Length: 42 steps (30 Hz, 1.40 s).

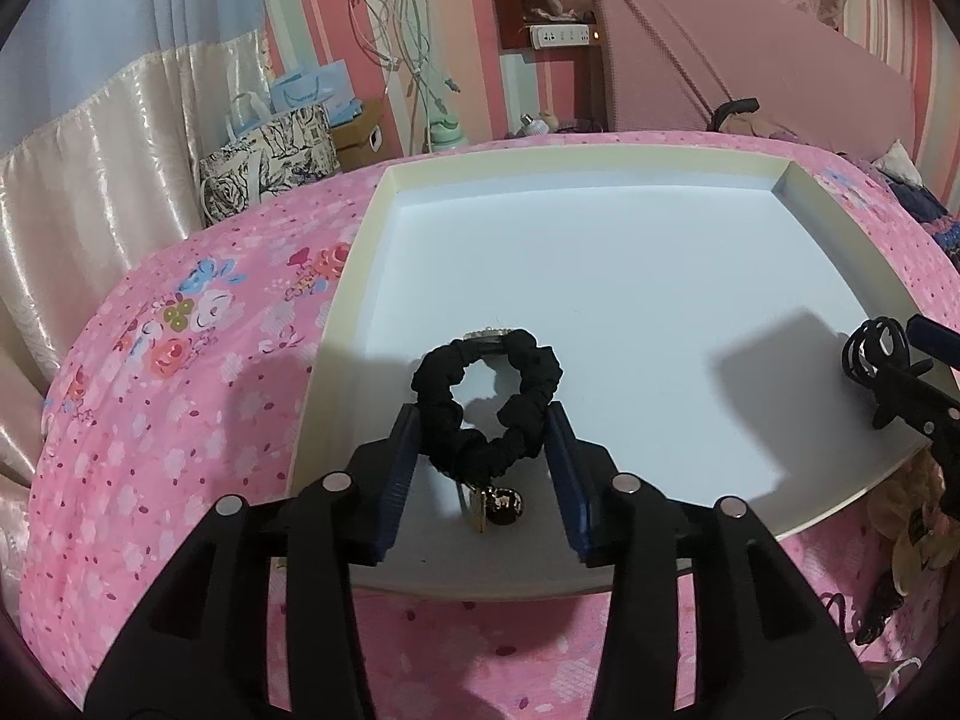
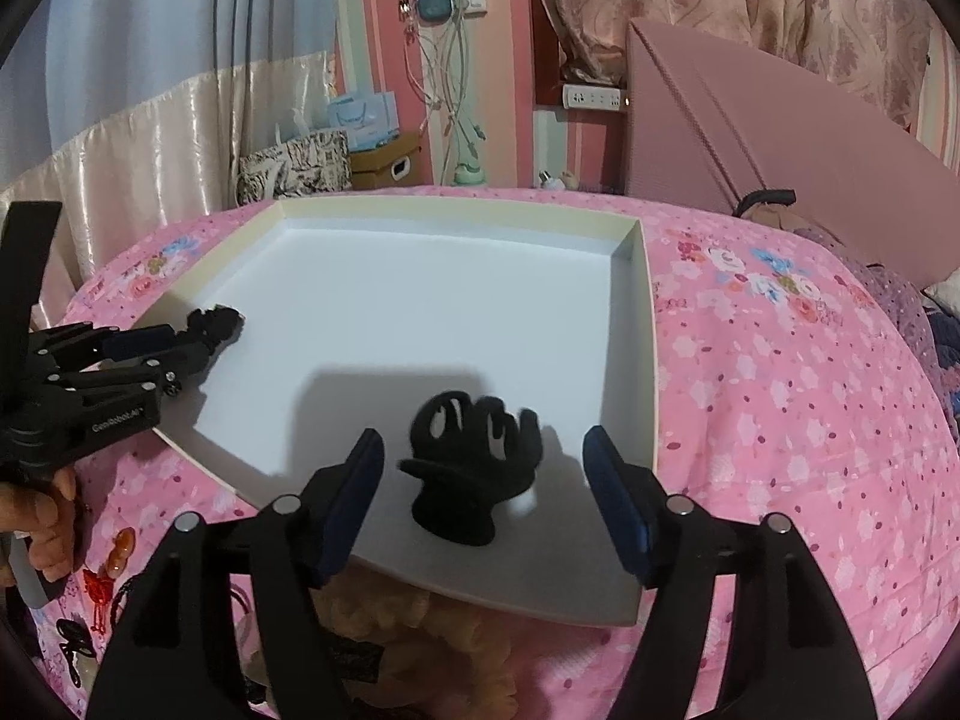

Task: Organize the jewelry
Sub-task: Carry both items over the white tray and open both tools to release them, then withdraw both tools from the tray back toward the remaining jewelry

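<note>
A shallow white tray (image 1: 600, 228) lies on the pink floral bedspread; it also shows in the right wrist view (image 2: 432, 294). A black scrunchie (image 1: 489, 402) with a gold charm (image 1: 501, 507) lies in the tray between the fingers of my left gripper (image 1: 486, 426), whose jaws stand apart on either side, barely touching it. A black claw hair clip (image 2: 474, 468) lies in the tray between the wide-open fingers of my right gripper (image 2: 483, 450). The clip (image 1: 873, 354) also shows at the left view's right edge. The left gripper (image 2: 198, 336) and scrunchie (image 2: 219, 318) appear at the right view's left.
Pink bedspread (image 1: 180, 420) surrounds the tray. A pale fluffy item (image 2: 420, 636) and small red and black accessories (image 2: 96, 600) lie on the bed in front of the tray. A patterned bag (image 1: 270, 156), boxes and hanging cables stand behind the bed. A pink headboard (image 1: 750, 60) is at back right.
</note>
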Each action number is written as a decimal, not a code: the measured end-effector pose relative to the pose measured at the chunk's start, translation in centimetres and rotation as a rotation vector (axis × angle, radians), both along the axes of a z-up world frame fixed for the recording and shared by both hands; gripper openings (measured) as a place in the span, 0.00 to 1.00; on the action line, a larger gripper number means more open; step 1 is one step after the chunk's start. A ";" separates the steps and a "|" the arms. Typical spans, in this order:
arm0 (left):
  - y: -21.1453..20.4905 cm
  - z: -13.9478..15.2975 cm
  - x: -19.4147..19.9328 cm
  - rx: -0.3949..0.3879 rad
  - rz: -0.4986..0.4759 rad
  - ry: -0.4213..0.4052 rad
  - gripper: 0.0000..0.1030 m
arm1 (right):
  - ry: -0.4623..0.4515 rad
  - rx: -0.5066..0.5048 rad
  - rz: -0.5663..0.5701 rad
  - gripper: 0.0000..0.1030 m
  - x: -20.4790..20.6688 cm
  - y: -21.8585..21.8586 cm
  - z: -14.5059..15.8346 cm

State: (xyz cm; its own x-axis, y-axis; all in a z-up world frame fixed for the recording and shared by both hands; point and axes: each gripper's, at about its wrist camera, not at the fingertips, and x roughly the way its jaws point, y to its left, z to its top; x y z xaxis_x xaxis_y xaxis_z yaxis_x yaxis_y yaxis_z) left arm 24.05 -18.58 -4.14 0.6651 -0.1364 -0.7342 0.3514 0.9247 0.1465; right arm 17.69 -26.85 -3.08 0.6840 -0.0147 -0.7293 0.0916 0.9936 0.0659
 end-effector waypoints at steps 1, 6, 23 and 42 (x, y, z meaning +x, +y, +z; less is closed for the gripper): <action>0.1 0.0 0.0 -0.003 0.001 0.000 0.41 | -0.014 0.005 0.000 0.69 -0.2 -0.1 0.2; 1.2 0.4 0.1 -0.060 0.010 0.004 0.42 | -0.066 0.063 -0.024 0.69 -0.8 -1.1 1.1; 5.2 3.2 -0.5 -0.242 0.048 -0.035 0.50 | -0.109 0.094 -0.087 0.72 -1.8 -3.2 1.9; 15.3 6.6 -11.2 -0.149 0.169 -0.231 0.70 | -0.143 0.139 -0.136 0.72 -3.7 -5.3 2.9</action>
